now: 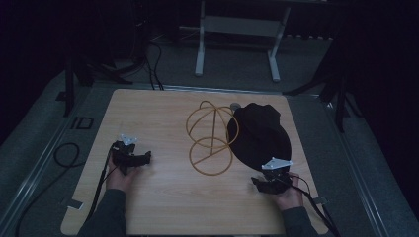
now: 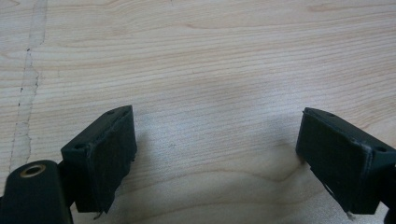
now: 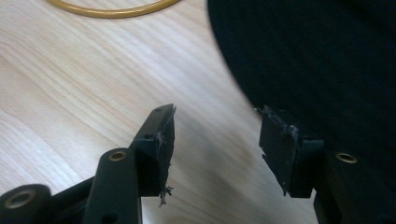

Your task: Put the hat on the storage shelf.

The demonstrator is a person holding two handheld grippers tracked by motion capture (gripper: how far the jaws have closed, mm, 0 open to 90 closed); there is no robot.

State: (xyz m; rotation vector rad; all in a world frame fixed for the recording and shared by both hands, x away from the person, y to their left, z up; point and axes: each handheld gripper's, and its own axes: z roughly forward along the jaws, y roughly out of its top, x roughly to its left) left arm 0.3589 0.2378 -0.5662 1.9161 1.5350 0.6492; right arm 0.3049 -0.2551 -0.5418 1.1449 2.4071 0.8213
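In the high view, the left gripper [image 1: 131, 157] rests low at the frame's lower left, forearm rising from the bottom edge; the right gripper [image 1: 271, 178] sits lower right, at the near edge of the black hat [image 1: 259, 136] (beside a gold wire stand [image 1: 211, 138]). In the left gripper view, its fingers [image 2: 105, 156] gape wide over bare table [image 2: 196, 56]. In the right gripper view, the fingers [image 3: 161, 144] stand parted, unclamped, one against the hat's brim.

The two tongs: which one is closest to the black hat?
The right tongs, beside the brim of the black hat; the left tongs rest far across the table.
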